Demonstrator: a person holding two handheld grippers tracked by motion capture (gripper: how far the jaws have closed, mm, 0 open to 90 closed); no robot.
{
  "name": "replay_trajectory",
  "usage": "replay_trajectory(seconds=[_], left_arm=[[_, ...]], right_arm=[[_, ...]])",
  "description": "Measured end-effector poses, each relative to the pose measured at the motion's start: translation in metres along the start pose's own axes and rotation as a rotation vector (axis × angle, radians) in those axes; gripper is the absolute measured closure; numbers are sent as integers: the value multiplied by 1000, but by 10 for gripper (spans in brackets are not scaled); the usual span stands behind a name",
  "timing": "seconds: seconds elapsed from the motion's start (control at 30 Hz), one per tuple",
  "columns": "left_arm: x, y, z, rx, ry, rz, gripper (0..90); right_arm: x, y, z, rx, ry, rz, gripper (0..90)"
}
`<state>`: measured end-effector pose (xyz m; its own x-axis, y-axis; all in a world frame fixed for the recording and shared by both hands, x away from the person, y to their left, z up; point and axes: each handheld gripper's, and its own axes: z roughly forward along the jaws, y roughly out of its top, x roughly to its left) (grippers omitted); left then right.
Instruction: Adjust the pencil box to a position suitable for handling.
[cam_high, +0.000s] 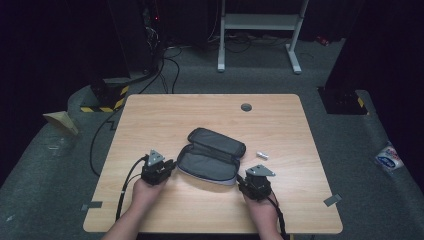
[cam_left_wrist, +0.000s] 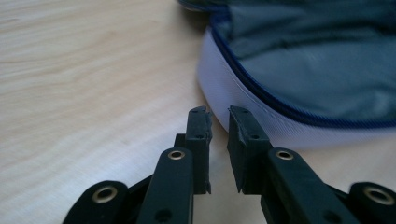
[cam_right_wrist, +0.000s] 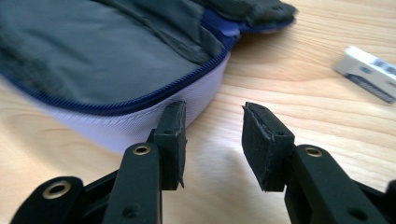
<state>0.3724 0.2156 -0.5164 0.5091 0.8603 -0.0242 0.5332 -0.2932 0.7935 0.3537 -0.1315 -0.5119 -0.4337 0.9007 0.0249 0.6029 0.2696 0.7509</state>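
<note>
An open zip pouch with a dark grey lining, blue zipper and white rim lies in the middle of the wooden table. My left gripper sits at its left end. In the left gripper view the jaws stand a narrow gap apart with nothing between them, just short of the pouch's white rim. My right gripper is at the pouch's near right corner. It is open, with one fingertip against the pouch rim.
A small white block with dark print lies on the table just right of the pouch. A round cable hole is near the far edge. Cables trail from both grippers toward the front edge.
</note>
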Motion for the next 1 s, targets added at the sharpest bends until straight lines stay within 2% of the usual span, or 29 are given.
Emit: replay_trajectory(seconds=[0.03,0.07,0.1,0.17,0.2,0.23,0.27,0.33,0.37,0.43,0.5,0.53,0.6,0.77,0.8,0.87,0.9,0.93,1.0], left_arm=[[0,0,0,0,0,0,779],[-7,-2,-3,4,-7,16,775],[-7,-1,-5,1,-3,22,772],[-8,-1,-5,-5,3,16,772],[-6,-1,-5,-7,9,0,772],[-6,-1,-5,-7,9,0,772],[-3,-1,-3,-9,16,-19,771],[-3,-1,-2,-10,8,-29,771],[-5,-1,-1,-4,-9,-32,771],[-12,-2,-1,9,-36,-11,774],[-17,-3,-2,16,-42,4,779],[-23,-5,-2,27,-59,20,779],[-24,-5,-2,29,-52,28,774],[-19,-4,-1,11,-15,1,773],[-21,-3,0,10,-35,-4,774],[-28,-3,0,18,-54,19,778],[-28,-3,0,18,-54,19,779],[-33,-3,0,23,-56,39,781],[-35,-3,0,21,-62,39,782]], right_arm=[[0,0,0,0,0,0,591],[-9,1,4,14,-16,17,582],[-12,1,5,18,-24,25,578],[-15,2,5,17,-31,29,574],[-17,2,2,11,-34,45,573],[-18,2,0,5,-35,42,573],[-17,2,-1,3,-31,45,573],[-16,1,-3,2,-24,36,575],[-15,0,-3,7,-19,37,575],[-14,-1,-2,12,-18,30,574],[-15,-1,-2,14,-22,25,576],[-18,-3,-1,17,-38,35,574],[-25,-4,0,22,-49,36,563],[-32,-5,-2,30,-58,52,564],[-32,-5,-3,28,-51,52,565],[-30,-3,-2,32,-48,38,565],[-30,-3,-2,32,-48,38,565],[-29,-1,0,30,-57,30,572],[-31,2,3,27,-69,25,571]])
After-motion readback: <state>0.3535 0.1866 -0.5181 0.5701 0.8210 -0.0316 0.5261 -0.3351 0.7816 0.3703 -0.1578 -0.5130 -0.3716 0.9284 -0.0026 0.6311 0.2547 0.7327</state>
